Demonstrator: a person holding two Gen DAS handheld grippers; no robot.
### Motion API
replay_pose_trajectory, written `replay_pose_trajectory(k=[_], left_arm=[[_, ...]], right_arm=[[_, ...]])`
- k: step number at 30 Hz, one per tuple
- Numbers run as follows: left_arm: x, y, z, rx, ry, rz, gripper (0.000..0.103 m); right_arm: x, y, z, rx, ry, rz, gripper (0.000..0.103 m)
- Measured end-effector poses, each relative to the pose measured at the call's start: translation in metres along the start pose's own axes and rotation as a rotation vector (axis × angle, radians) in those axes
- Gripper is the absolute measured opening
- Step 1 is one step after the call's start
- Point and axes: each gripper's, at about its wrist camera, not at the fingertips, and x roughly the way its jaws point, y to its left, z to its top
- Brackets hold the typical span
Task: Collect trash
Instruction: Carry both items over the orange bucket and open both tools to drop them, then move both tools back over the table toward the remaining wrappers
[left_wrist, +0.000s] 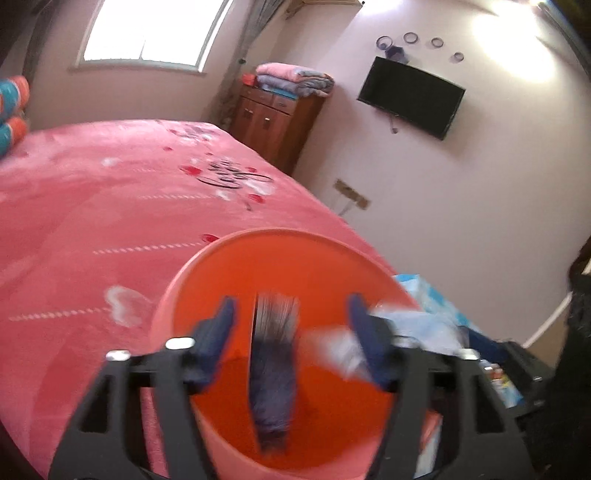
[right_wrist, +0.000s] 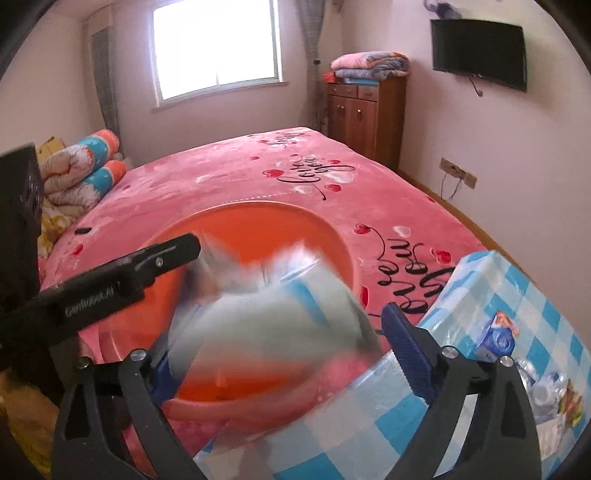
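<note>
An orange plastic bin (left_wrist: 207, 266) stands by the bed, and it also shows in the right wrist view (right_wrist: 332, 236). My left gripper (left_wrist: 291, 317) is open above its mouth; a dark, blurred piece of trash (left_wrist: 273, 369) is in the air between the fingers, inside the bin. My right gripper (right_wrist: 273, 332) is open over the bin's rim. A blurred white-and-blue wrapper (right_wrist: 266, 325) lies between its fingers, apparently loose. The same wrapper shows at the bin's right edge in the left wrist view (left_wrist: 343, 350). The left gripper's arm (right_wrist: 110, 284) crosses the right wrist view.
A pink bed (right_wrist: 229, 177) fills the middle. A table with a blue checked cloth (right_wrist: 498, 280) at lower right holds a carton (right_wrist: 500, 336) and crumpled bottles (right_wrist: 543, 391). A wooden cabinet (right_wrist: 365, 118) and wall TV (right_wrist: 480, 51) stand beyond.
</note>
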Motion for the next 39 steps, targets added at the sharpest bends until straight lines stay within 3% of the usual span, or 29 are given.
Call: replay_pose_trajectory(k=[3,8,13,19,25,30,39], left_arm=[[-0.003,-0.003,-0.003,0.038,-0.012,0.030,0.080],[-0.013,-0.008,-0.012,0.082,-0.043,0.074,0.089],[-0.022,-0.020,-0.018,0.129,-0.049,0.129,0.090],[-0.043,-0.045,-0.030,0.193,-0.119,0.096,0.089],[-0.066,-0.072,-0.049,0.213,-0.197,-0.061,0.090],[-0.072,-0.108,-0.073,0.337,-0.189,-0.066,0.089],[-0.070,-0.156,-0.116,0.476,-0.070,-0.117,0.089]], right_arm=[[-0.013,-0.018,-0.006,0.085,-0.036,0.016,0.094],[-0.037,-0.057,-0.025,0.255,-0.066,-0.032,0.094],[-0.057,-0.083,-0.054,0.320,-0.003,-0.209,0.096],[-0.089,-0.110,-0.084,0.399,0.032,-0.396,0.096],[-0.136,-0.123,-0.118,0.458,-0.127,-0.334,0.096],[-0.160,-0.133,-0.143,0.431,-0.219,-0.372,0.097],[-0.173,-0.146,-0.185,0.417,-0.263,-0.360,0.098]])
